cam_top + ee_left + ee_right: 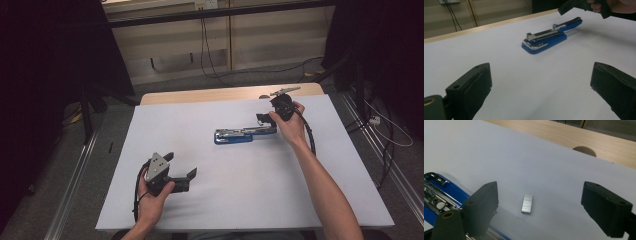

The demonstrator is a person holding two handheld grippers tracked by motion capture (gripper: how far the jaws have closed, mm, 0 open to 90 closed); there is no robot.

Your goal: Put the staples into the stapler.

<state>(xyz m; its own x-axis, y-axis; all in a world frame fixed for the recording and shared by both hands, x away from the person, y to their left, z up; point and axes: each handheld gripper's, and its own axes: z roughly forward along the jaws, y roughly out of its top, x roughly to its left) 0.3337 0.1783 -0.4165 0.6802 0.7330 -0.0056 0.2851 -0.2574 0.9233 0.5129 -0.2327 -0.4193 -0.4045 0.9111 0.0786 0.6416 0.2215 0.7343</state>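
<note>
1. One blue stapler on the white bench, lying opened out flat near the middle, a little toward the far right; silver staple channel facing up, seen also in the left gripper view and at the lower left of the right gripper view.
2. One small silver strip of staples, flat on the bench just beside the stapler's end, between the two jaws in the right gripper view; too small to make out in the high view.
3. Two hand-held grippers, one per hand.
4. Left hand-held gripper near the bench's near left corner, jaws spread wide and released, gripping nothing; same wide gap in its own view, bare white surface between the jaws, stapler well beyond them.
5. Right hand-held gripper toward the far right edge, just above the stapler's right end; jaws released and well apart in its own view, closed on nothing, left jaw overlapping the stapler's edge.
6. One strip of bare wood along the bench's far edge, with one round hole in it.
7. Around the bench: grey floor, cables, pale cabinets behind.
</note>
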